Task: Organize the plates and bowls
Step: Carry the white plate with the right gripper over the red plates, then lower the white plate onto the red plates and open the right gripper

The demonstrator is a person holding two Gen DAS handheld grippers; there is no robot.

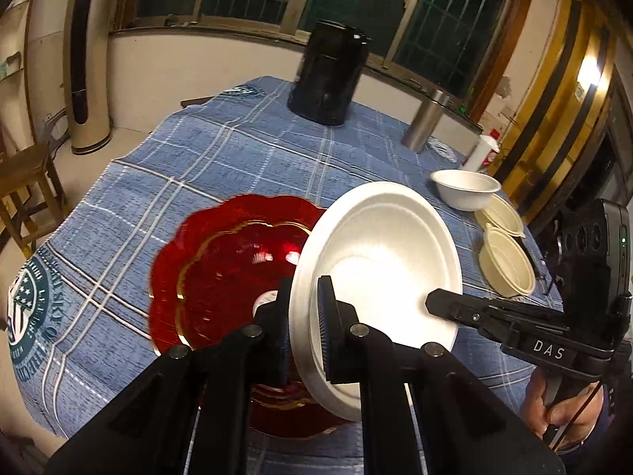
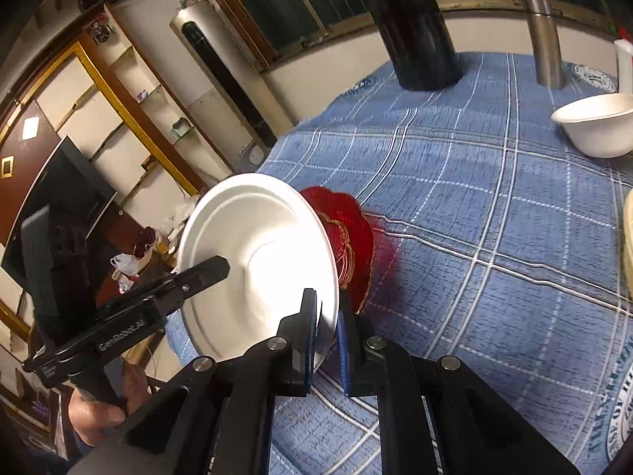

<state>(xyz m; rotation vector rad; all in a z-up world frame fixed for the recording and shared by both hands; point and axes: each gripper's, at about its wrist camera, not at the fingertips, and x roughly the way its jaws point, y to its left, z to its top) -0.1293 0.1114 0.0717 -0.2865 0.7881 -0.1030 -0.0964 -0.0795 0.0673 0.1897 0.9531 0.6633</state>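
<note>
I had the white plate (image 1: pixel 379 261) pinched at opposite rims — left gripper (image 1: pixel 304 332) on its near edge, right gripper (image 2: pixel 328 340) on the far side, both clamped tight on it. It hung tilted, nearly on edge, just above the red plate (image 1: pixel 221 269) on the tablecloth (image 1: pixel 198 150). The red plate lay below and to my left, so I judged the drop-off close.
</note>
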